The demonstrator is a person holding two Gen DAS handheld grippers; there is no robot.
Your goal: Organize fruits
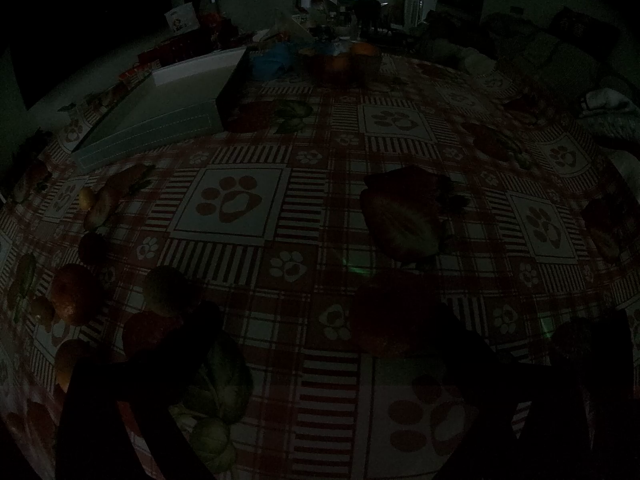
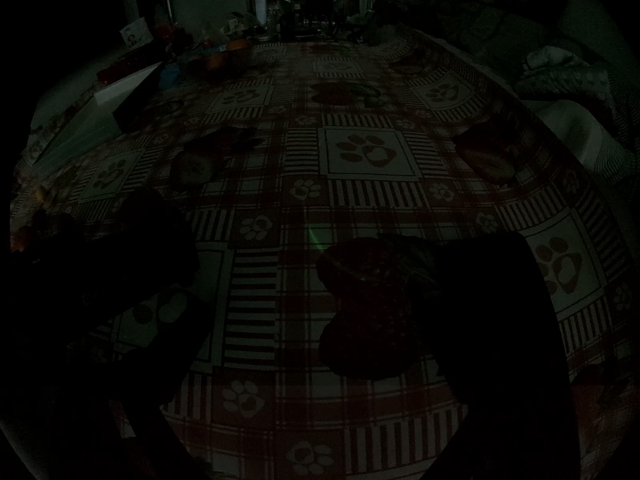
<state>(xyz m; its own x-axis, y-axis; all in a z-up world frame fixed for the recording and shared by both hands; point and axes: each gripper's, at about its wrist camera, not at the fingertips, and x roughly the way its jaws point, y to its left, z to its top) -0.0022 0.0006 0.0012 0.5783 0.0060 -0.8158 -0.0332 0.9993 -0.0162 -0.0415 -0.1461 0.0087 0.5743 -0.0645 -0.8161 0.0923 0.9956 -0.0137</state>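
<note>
**Fruit pile sits near-left of the left gripper; basket waits at the far edge**

A very dim room; a table under a cloth [image 1: 320, 208] printed with paw prints and fruit pictures fills both wrist views.

Nearest, the left gripper [image 1: 360, 420] shows only as two dark fingers, spread wide with nothing between them. The right gripper [image 2: 320, 360] is likewise spread and empty, over bare cloth.

Just beyond the left gripper's left finger lies a loose cluster of round fruits [image 1: 76, 296], orange and darker ones, touching or nearly so. Being round, they show no long axis. In the right wrist view the same fruits [image 2: 40, 216] sit well off at the left edge, so the left hand seems the nearer one.

Further back on the left lies a flat pale box [image 1: 168, 112].

Farthest, at centre, a basket [image 1: 340, 66] holds oranges, likely the place for the fruits. From the cluster it lies far and to the right.
</note>
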